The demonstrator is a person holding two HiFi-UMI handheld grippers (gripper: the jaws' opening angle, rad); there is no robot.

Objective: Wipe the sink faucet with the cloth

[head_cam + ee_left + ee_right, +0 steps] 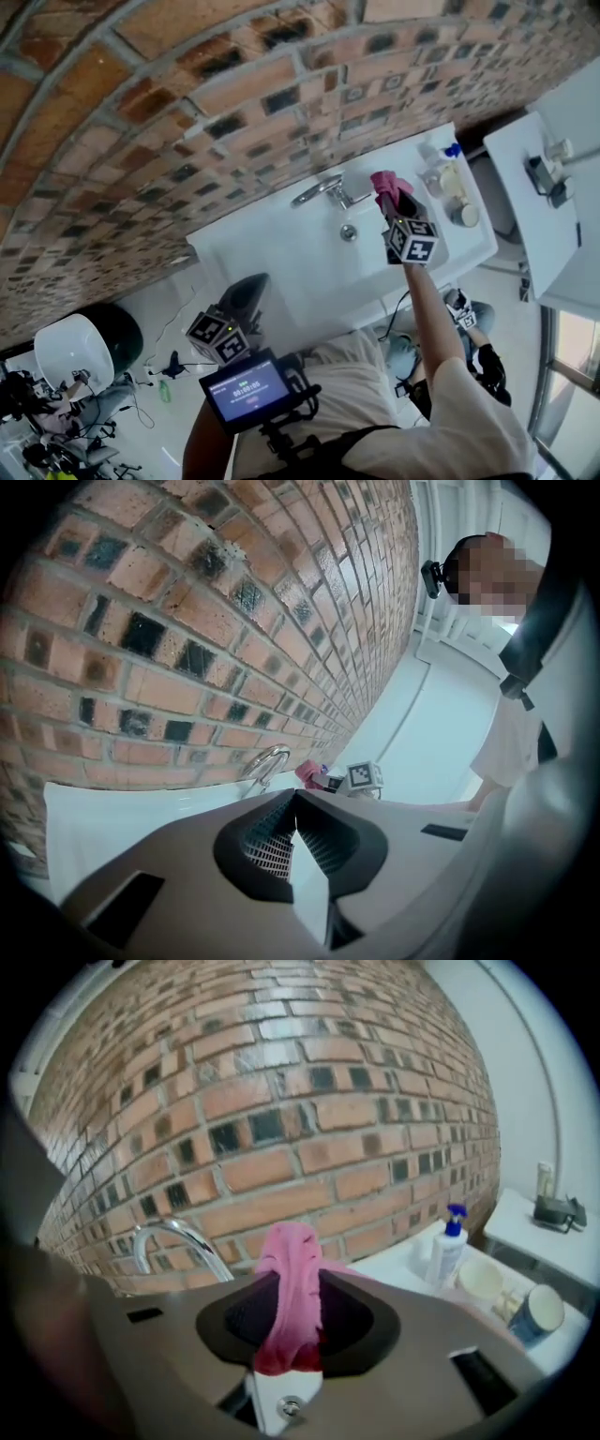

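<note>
Brick wall (187, 75) behind white sink (281, 267). Left hand-held gripper (295, 825) clenched, empty, by sink's front-left corner. Right hand-held gripper (289, 1330) raised over basin, grasping pink cloth (291, 1274), just right of chrome faucet (323, 190), not touching it.

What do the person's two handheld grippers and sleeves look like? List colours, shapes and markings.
The left gripper and the right gripper both have smooth grey bodies with a dark recess around the jaws. The left one's pads are ribbed. Each carries a cube with black-and-white square markers: the left cube and the right cube. The person wears a white short-sleeved shirt.
</note>
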